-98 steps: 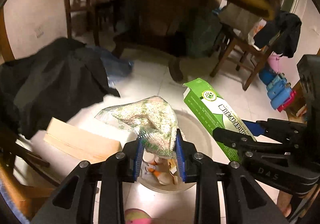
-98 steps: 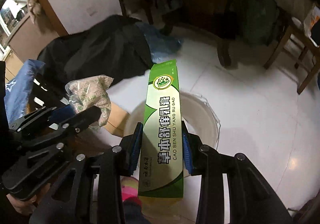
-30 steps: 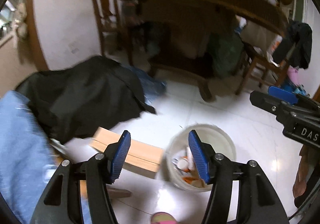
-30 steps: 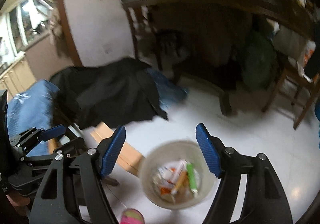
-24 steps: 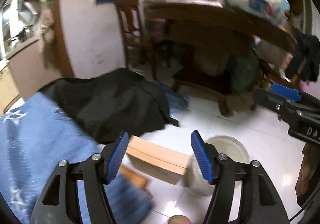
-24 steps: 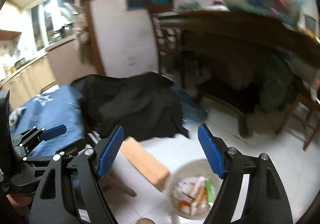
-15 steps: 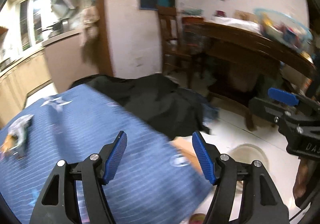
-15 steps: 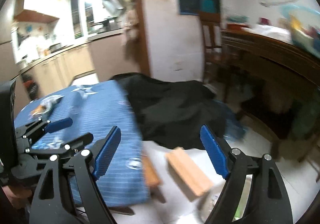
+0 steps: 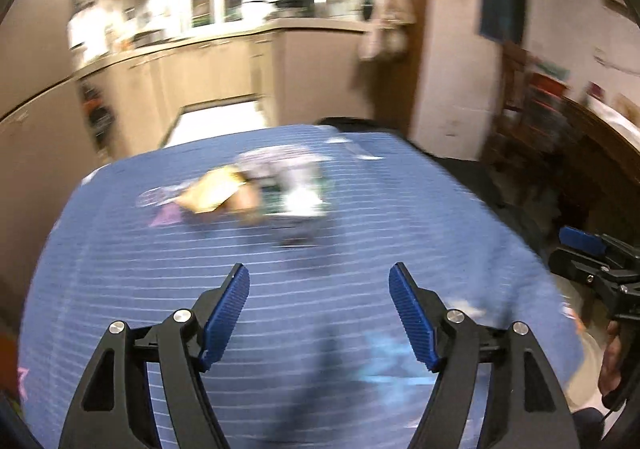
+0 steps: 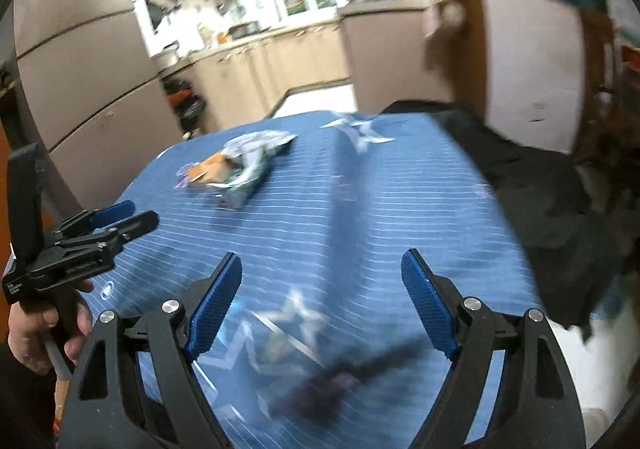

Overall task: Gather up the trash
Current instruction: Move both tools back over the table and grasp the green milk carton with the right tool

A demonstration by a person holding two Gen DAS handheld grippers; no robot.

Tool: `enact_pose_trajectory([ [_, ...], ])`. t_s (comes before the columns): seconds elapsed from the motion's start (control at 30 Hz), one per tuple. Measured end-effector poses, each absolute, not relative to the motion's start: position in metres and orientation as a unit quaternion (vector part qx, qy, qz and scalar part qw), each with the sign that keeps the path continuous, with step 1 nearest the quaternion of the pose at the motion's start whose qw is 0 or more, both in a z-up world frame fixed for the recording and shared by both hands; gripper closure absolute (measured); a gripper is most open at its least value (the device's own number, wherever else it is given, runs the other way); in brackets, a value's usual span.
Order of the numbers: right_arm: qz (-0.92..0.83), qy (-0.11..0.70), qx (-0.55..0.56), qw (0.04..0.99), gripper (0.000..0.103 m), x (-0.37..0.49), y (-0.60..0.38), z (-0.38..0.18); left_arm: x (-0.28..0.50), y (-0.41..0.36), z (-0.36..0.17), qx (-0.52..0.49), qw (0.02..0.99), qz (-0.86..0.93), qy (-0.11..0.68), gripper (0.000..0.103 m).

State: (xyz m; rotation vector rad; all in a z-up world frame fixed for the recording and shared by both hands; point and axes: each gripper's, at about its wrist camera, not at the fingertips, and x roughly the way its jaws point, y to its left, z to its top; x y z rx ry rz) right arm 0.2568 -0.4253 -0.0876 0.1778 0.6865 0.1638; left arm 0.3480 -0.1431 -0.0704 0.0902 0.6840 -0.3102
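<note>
Swinging away from the floor bin, both grippers are now facing the blue tablecloth point(image 10: 360, 209). Left gripper point(image 9: 319, 313) and right gripper point(image 10: 322, 305) are gaping, empty, jaws just widening. Wrappers point(image 10: 240, 169) are lying near its far-left edge, awaiting collection.

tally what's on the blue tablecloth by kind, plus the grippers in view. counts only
Crumpled wrappers in one pile on the blue tablecloth: blurred; at least 2, an orange one and a silvery one
Dark purple item near the right gripper: 1, too blurred to name
Grippers, counting the left gripper: 2, both open and empty
Total: at least 5
</note>
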Motion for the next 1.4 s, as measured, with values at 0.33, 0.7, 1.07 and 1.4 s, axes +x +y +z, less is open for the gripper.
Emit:
enact_pose_trajectory([
  [0.33,0.124,0.412,0.105,0.897,0.023,0.403,-0.334,-0.113,0.418,-0.013,-0.067,-0.025,0.934,-0.088,0.346,0.027],
  [0.7,0.048,0.454,0.024,0.889,0.016,0.476,-0.266,-0.130,0.445,-0.005,-0.085,-0.060,0.927,-0.091,0.359,0.027],
  [1.07,0.026,0.445,-0.033,0.895,0.026,0.463,-0.265,-0.143,0.457,-0.033,-0.090,-0.050,0.925,-0.104,0.361,0.027],
  [1.4,0.080,0.412,-0.007,0.908,0.026,0.408,-0.306,-0.127,0.491,-0.104,-0.114,-0.004,0.908,-0.146,0.394,0.027],
])
